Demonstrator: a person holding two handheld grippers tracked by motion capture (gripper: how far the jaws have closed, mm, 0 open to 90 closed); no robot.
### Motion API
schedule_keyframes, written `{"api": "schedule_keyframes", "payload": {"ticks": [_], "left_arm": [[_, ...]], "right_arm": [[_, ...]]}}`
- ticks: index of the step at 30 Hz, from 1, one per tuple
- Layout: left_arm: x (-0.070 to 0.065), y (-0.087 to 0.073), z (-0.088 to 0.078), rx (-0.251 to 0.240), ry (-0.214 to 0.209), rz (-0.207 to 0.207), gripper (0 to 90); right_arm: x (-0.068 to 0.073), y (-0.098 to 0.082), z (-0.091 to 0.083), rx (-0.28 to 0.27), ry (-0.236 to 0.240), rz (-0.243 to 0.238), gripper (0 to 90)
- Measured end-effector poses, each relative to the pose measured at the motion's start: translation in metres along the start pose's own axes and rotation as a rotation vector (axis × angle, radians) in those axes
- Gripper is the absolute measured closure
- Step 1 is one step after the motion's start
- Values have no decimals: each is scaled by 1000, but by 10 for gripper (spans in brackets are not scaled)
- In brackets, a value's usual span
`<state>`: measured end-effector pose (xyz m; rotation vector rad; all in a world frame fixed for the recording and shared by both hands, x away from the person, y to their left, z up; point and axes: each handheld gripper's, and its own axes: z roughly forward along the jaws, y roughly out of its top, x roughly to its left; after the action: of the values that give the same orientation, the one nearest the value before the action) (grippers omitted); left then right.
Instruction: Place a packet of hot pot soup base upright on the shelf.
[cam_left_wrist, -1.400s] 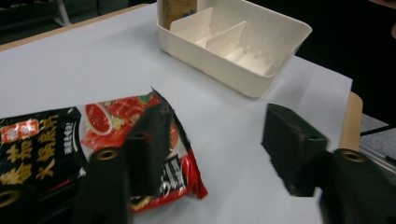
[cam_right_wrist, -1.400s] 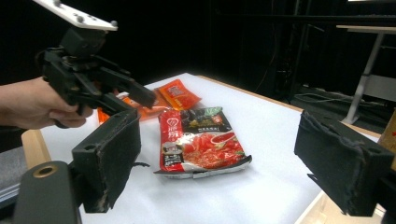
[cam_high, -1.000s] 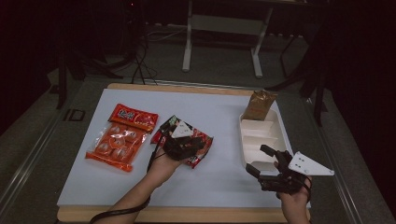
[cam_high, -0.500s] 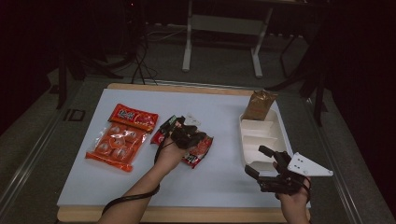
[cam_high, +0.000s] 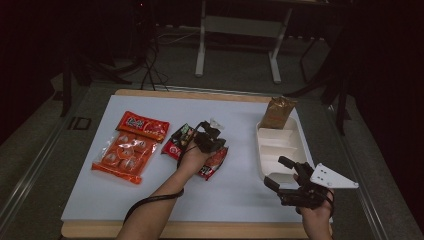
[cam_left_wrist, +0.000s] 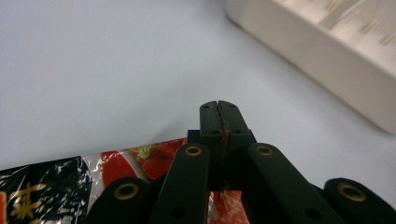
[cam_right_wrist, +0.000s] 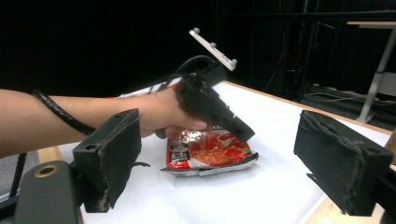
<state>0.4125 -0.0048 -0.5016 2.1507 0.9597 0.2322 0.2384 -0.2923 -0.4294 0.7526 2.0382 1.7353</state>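
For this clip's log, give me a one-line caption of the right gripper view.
Seen between open right-gripper jaws, the left gripper touches down, shut, on a red snack packet lying on the white table.

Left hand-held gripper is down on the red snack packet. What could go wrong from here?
1. The left hand-held gripper has its jaws shut at the edge of the red snack packet, seemingly on a thin sliver of film; it may slip out on lifting.
2. The white tray is close by; a swinging packet might clip its rim.
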Motion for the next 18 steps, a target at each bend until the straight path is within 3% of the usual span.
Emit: {"api": "schedule_keyframes", "payload": {"ticks": [8, 18], "left_arm": [[1, 2, 16, 31, 5, -17, 900], [-2, 8, 25, 84, 29, 20, 900]], "right_arm": [[-1, -3, 0, 14, 9, 2, 146], [-2, -4, 1, 20, 16, 11, 146]]}}
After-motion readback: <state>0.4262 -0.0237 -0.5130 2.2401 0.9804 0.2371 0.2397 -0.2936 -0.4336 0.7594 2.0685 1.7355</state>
